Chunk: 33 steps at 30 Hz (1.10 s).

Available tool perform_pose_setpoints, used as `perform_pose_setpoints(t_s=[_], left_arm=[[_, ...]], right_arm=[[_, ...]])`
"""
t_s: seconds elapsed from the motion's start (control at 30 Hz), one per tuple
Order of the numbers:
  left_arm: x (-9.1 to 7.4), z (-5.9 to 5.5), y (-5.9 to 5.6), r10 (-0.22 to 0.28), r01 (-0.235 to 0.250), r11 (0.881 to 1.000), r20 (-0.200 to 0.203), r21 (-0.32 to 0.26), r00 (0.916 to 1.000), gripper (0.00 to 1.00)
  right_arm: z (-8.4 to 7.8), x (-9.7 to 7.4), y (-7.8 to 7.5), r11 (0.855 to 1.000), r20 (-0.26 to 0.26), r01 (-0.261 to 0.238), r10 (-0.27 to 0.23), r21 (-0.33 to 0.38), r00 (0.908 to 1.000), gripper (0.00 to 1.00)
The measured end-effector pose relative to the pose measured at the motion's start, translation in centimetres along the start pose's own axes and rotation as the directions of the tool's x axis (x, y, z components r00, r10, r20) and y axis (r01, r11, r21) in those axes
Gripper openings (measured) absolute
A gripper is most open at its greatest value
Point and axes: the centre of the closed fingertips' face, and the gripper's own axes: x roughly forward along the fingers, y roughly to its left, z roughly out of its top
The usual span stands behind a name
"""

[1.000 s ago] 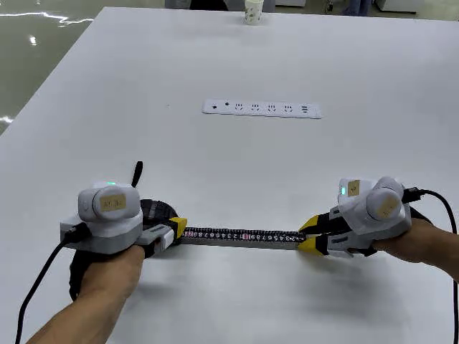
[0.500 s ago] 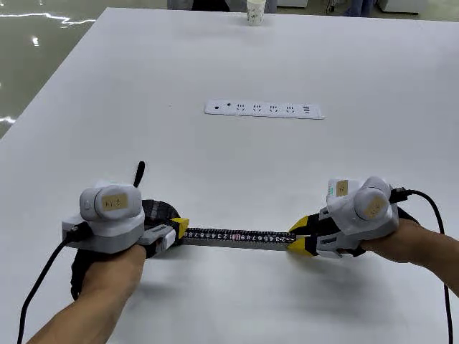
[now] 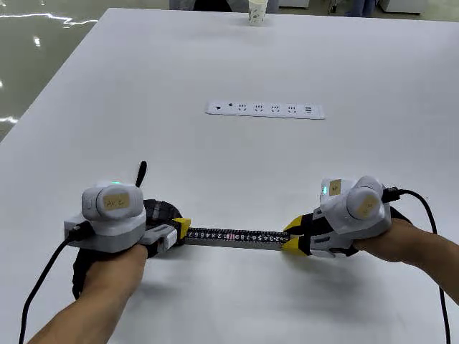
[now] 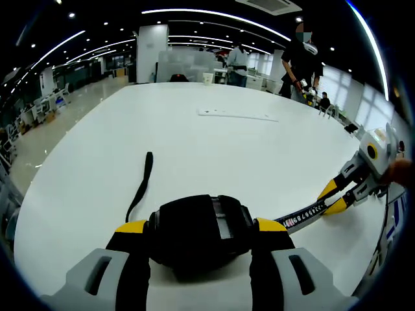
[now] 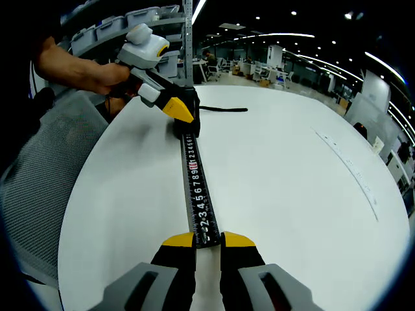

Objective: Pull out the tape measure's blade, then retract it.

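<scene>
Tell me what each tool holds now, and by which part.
The left tool clamps the tape measure's black case, one jaw on each side. The right tool pinches the free end of the blade.

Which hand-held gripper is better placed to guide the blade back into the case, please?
The right hand-held gripper: its jaws pinch the free end of the blade, while the left hand-held gripper clamps the case.

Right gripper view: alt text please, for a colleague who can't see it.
The right hand-held gripper pinches the end of a tape measure blade, which stretches across a white table to the black case clamped in the left hand-held gripper. A power strip lies far right.
</scene>
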Motion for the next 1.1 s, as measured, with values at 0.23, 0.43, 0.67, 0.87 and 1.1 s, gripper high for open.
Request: perform_pose_setpoints(t_s=[0.23, 0.43, 0.67, 0.87, 1.1], left_arm=[[0.0, 0.0, 0.0, -0.001, 0.001, 1.000, -0.001, -0.002, 1.0000, 0.57], [0.0, 0.0, 0.0, -0.003, 0.003, 1.000, -0.003, -0.003, 1.0000, 0.57], [0.0, 0.0, 0.1, -0.005, 0.005, 1.000, -0.004, -0.004, 1.0000, 0.57], [0.0, 0.0, 0.1, -0.007, 0.007, 1.000, -0.004, -0.007, 1.0000, 0.57], [0.0, 0.0, 0.1, -0.007, 0.007, 1.000, -0.004, -0.008, 1.0000, 0.57]], right_arm=[[0.5, 0.4, 0.0, 1.000, 0.004, -0.005, 0.005, 0.000, 1.0000, 0.10], [0.8, 0.6, 0.1, 1.000, 0.007, -0.007, 0.007, 0.001, 1.0000, 0.10], [1.1, 0.9, 0.1, 1.000, 0.009, -0.012, 0.012, 0.000, 0.9999, 0.10], [1.2, 1.1, 0.2, 1.000, 0.007, -0.014, 0.014, -0.002, 0.9999, 0.10], [1.4, 1.3, 0.2, 1.000, 0.010, -0.017, 0.017, 0.000, 0.9998, 0.10]])
